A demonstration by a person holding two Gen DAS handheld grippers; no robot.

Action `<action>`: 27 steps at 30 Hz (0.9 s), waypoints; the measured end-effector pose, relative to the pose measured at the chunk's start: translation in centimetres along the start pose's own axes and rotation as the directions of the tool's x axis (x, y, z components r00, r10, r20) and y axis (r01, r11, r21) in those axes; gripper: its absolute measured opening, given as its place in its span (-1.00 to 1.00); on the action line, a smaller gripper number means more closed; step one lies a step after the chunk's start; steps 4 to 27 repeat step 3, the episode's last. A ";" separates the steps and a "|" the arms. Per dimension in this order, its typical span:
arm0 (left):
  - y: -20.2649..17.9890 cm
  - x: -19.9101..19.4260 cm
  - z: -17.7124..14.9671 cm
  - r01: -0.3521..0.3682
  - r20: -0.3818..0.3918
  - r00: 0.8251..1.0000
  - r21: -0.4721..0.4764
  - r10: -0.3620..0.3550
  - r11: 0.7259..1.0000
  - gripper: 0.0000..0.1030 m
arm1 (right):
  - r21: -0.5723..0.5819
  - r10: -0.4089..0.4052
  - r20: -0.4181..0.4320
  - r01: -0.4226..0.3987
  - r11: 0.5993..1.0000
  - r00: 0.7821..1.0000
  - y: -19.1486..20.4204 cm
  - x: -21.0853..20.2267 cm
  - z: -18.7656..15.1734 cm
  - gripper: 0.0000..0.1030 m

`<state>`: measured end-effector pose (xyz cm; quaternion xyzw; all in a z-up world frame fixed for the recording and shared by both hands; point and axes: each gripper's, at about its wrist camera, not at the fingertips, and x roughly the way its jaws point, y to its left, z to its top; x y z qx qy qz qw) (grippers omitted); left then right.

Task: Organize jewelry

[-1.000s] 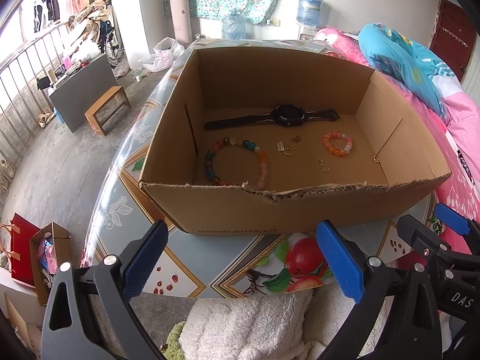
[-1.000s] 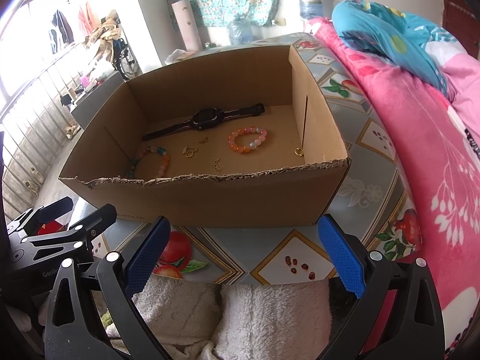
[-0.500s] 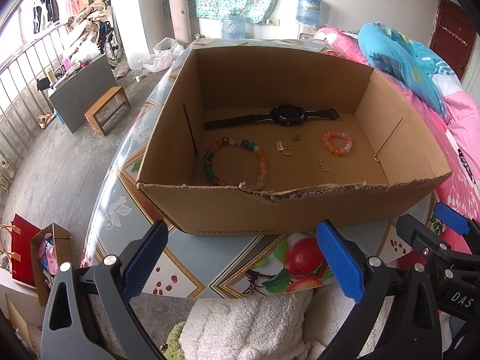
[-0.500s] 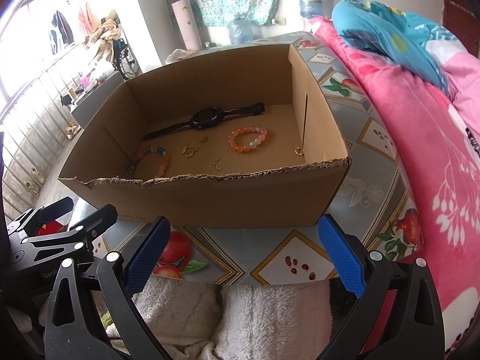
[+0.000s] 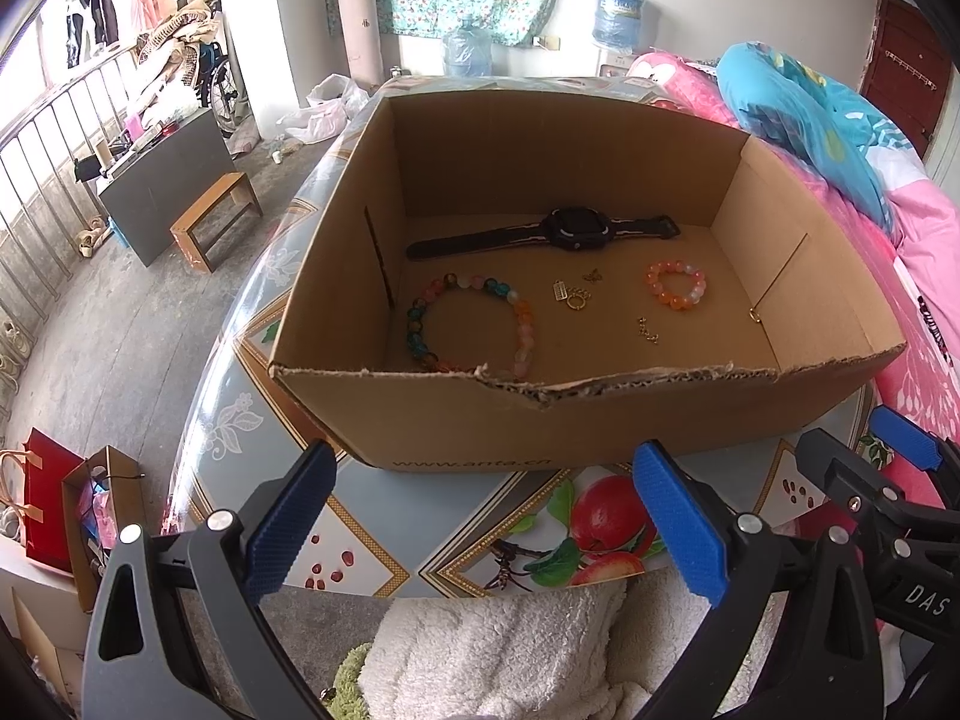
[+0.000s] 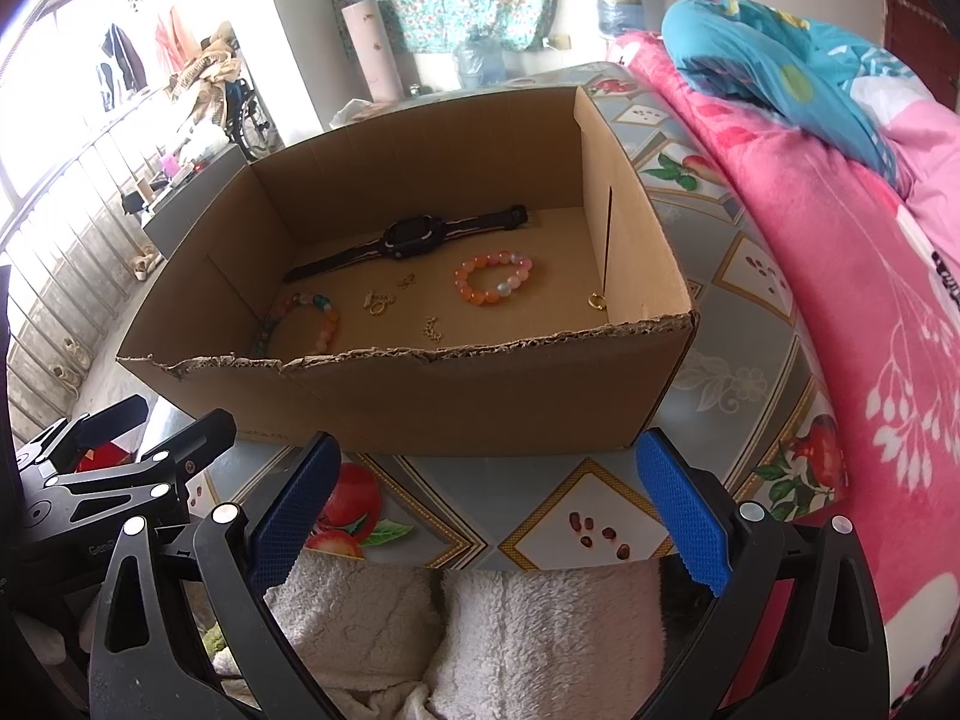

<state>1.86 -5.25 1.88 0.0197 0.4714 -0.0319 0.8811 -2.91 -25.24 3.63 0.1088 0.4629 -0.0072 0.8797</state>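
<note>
We hold both grippers low at the near edge of the worktop (image 5: 420,516), a fruit-patterned surface, with the cardboard box (image 5: 600,420) standing ahead of them. The left gripper (image 5: 480,516) has its blue-padded fingers (image 5: 288,522) spread wide with nothing between them, and the right gripper (image 6: 486,510) shows its fingers (image 6: 681,504) spread wide and empty too. Neither pair reaches the box; its torn front wall lies just beyond the fingertips in both views.

All the jewelry lies on the box floor, well ahead of the fingers. A black wristwatch (image 5: 570,229) stretches along the back wall. In front of it, toward the left side, sits a large multicolored bead bracelet (image 5: 474,327), partly hidden by the front wall in the right wrist view. A smaller orange and pink bead bracelet (image 5: 677,284) lies toward the right. Between the two bracelets are small gold pieces: a charm with a ring (image 5: 570,295), a tiny charm (image 5: 593,275) behind it, and a short chain piece (image 5: 649,331) nearer the front. A small gold ring (image 5: 754,316) rests at the foot of the right wall.

White fleece fabric (image 5: 510,654) fills the bottom of both views, under the grippers. A pink floral blanket (image 6: 840,276) runs along the right of the worktop.

Compared with a second ago, the box, the jewelry and both grippers sit just as they did; we see no shift.
</note>
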 end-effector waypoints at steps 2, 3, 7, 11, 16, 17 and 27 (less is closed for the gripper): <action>0.0 0.1 0.0 -0.002 0.000 1.000 -0.001 0.002 1.000 0.89 | 0.002 0.001 -0.001 -0.001 1.000 1.000 0.0 0.1 0.0 0.84; 0.0 0.1 0.0 -0.002 -0.001 1.000 -0.001 0.002 1.000 0.89 | 0.002 0.000 0.000 0.000 1.000 1.000 -0.1 0.1 -0.1 0.84; 0.0 0.1 0.0 -0.002 -0.001 1.000 -0.001 0.002 1.000 0.89 | 0.002 0.000 0.000 0.000 1.000 1.000 -0.1 0.1 -0.1 0.84; 0.0 0.1 0.0 -0.002 -0.001 1.000 -0.001 0.002 1.000 0.89 | 0.002 0.000 0.000 0.000 1.000 1.000 -0.1 0.1 -0.1 0.84; 0.0 0.1 0.0 -0.002 -0.001 1.000 -0.001 0.002 1.000 0.89 | 0.002 0.000 0.000 0.000 1.000 1.000 -0.1 0.1 -0.1 0.84; 0.0 0.1 0.0 -0.002 -0.001 1.000 -0.001 0.002 1.000 0.89 | 0.002 0.000 0.000 0.000 1.000 1.000 -0.1 0.1 -0.1 0.84; 0.0 0.1 0.0 -0.002 -0.001 1.000 -0.001 0.002 1.000 0.89 | 0.002 0.000 0.000 0.000 1.000 1.000 -0.1 0.1 -0.1 0.84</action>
